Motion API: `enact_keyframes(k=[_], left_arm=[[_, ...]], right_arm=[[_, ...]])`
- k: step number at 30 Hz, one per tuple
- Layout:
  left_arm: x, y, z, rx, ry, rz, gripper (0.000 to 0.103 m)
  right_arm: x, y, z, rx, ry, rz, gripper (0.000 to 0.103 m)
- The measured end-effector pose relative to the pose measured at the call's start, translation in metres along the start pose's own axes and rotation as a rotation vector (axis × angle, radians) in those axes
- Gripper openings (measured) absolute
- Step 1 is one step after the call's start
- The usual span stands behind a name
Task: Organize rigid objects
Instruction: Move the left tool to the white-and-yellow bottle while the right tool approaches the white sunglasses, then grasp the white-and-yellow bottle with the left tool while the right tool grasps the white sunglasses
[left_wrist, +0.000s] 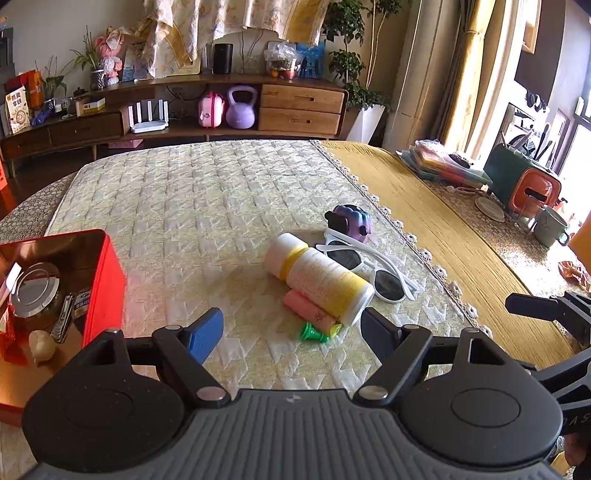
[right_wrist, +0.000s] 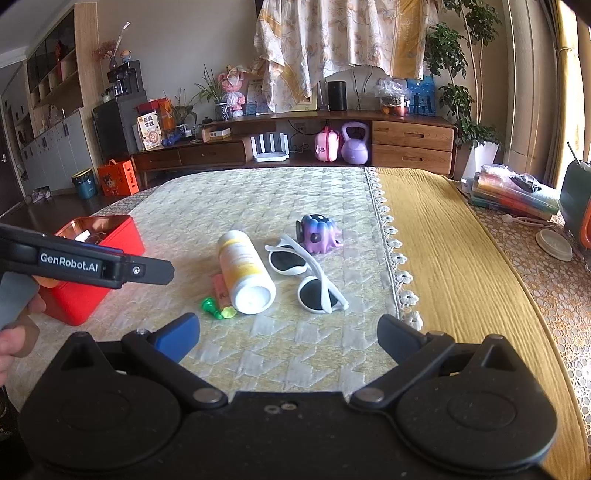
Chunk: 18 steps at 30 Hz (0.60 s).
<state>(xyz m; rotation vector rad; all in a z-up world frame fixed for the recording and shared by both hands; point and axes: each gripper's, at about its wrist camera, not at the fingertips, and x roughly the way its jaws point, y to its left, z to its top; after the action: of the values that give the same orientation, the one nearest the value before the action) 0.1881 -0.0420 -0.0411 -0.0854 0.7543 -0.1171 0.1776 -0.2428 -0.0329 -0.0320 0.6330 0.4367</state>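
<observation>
A white and yellow bottle lies on its side on the quilted mat. A pink tube and a green and yellow toy piece lie against it. White sunglasses and a purple toy lie just beyond. A red tin box at the left holds a jar and small items. My left gripper is open and empty, just short of the bottle. My right gripper is open and empty, near the sunglasses.
A yellow cloth covers the table's right side. Books, a coaster and a mug stand at the far right. A wooden cabinet runs behind the table.
</observation>
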Motion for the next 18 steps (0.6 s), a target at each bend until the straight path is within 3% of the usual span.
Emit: enact_keyframes(k=[8,18], left_arm=[[0.051,-0.013,0.022,0.021,0.055,0.048,0.081],[0.098,-0.011,0.044,-0.146,0.143,0.047,0.081]], right_arm=[[0.041,-0.014,0.004,-0.070,0.033,-0.001,0.101],[0.076,-0.019,0.012,-0.116,0.040,0.020,0.090]])
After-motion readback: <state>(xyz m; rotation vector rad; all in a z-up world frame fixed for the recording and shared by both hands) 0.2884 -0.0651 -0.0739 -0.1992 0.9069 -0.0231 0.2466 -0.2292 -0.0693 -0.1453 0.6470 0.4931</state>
